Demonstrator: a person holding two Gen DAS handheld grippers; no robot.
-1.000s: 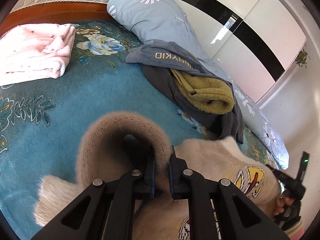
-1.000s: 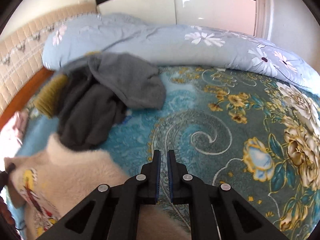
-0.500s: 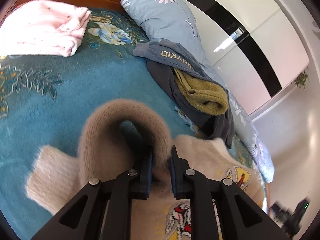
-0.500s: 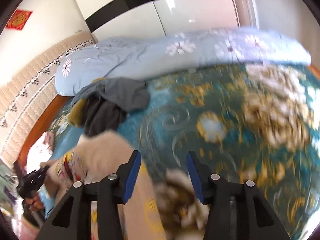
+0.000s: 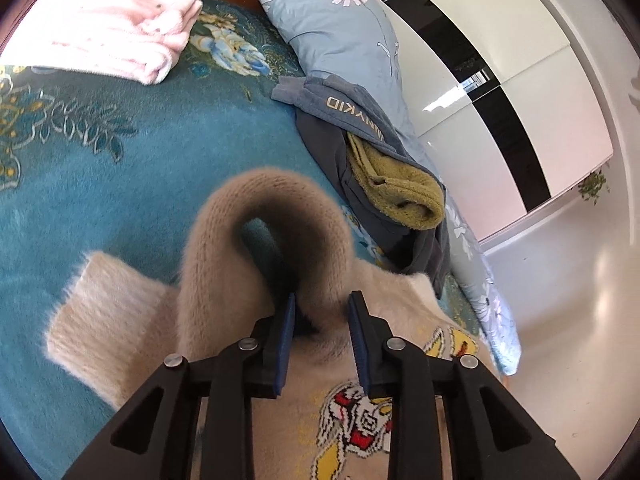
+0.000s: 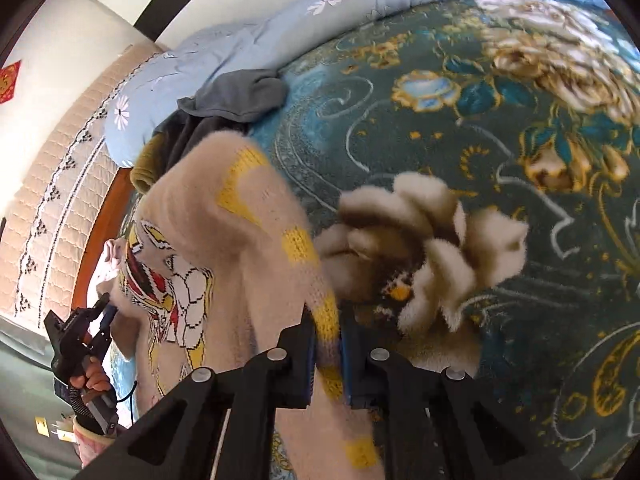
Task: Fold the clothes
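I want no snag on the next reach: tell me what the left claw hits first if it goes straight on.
The sweater's collar: it loops up right ahead of the opening left claw, its base already between the pads. Past it, probably the blue bedcover; depth is unclear.

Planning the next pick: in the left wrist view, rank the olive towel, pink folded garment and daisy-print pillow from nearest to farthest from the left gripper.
1. Olive towel, right of centre, on the dark clothes.
2. Pink folded garment, upper left.
3. Daisy-print pillow, top, against the headboard.
The left gripper sits bottom centre.
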